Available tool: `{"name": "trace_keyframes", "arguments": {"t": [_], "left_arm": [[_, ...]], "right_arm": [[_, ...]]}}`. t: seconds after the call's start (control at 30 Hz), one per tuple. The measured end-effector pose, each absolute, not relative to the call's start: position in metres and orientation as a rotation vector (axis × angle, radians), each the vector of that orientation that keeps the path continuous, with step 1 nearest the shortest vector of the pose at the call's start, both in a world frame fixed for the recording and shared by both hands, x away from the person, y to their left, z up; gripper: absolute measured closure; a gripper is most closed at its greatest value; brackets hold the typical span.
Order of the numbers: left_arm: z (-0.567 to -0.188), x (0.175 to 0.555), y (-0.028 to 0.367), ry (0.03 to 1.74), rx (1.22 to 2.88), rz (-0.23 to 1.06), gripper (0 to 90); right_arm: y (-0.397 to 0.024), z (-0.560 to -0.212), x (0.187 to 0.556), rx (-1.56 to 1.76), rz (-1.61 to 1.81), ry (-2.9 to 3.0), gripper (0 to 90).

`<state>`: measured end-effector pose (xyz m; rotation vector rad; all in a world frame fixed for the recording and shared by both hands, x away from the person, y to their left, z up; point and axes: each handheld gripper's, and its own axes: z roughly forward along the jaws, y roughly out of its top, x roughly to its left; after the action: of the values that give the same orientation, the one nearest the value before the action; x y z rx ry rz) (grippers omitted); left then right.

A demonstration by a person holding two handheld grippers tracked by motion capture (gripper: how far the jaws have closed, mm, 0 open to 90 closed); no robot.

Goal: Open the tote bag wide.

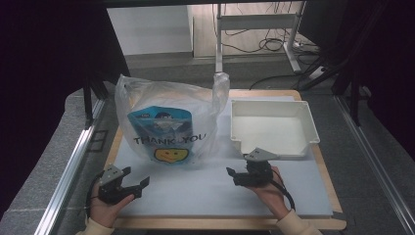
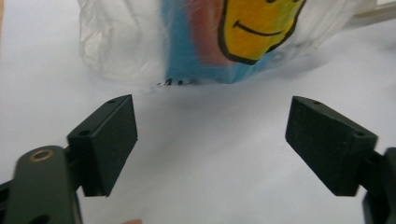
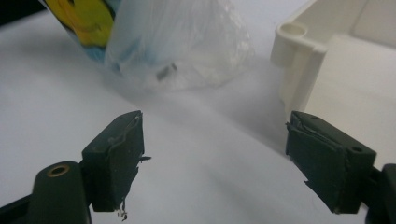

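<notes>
One plastic bag [image 1: 169, 120] (smiley print), one white tray [image 1: 274, 128], left tool [image 1: 131, 182] and right tool [image 1: 238, 175] both released.

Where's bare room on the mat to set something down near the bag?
Free: the white mat between the plastic bag and the table's near edge, including the strip between the left gripper and right gripper. The white tray is empty too. Crowded: the narrow gap between bag and tray.

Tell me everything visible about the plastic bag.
The plastic bag is thin, see-through and crinkled, printed with THANK YOU and a yellow smiley face. It stands upright on the white mat, its handles pointing up, left of the white tray. A blue packet shows inside. Neither hand-held gripper touches it.
</notes>
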<state>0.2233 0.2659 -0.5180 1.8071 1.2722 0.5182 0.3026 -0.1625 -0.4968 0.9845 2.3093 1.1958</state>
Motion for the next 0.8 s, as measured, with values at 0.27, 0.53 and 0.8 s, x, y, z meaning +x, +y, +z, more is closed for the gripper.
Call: {"name": "trace_keyframes", "arguments": {"t": [0.27, 0.53, 0.8], "left_arm": [[-0.514, 0.225, 0.271, 1.283, 1.740, 0.531, 20.4], [-0.514, 0.224, 0.269, 1.243, 1.757, 0.563, 20.8], [-0.511, 0.219, 0.264, 1.209, 1.814, 0.589, 26.9]], "right_arm": [[-0.172, -0.507, 0.296, 0.986, 1.168, 2.307, 23.2], [-0.180, -0.505, 0.295, 0.989, 1.200, 2.292, 25.8], [-0.181, -0.503, 0.293, 0.992, 1.200, 2.290, 25.6]]}}
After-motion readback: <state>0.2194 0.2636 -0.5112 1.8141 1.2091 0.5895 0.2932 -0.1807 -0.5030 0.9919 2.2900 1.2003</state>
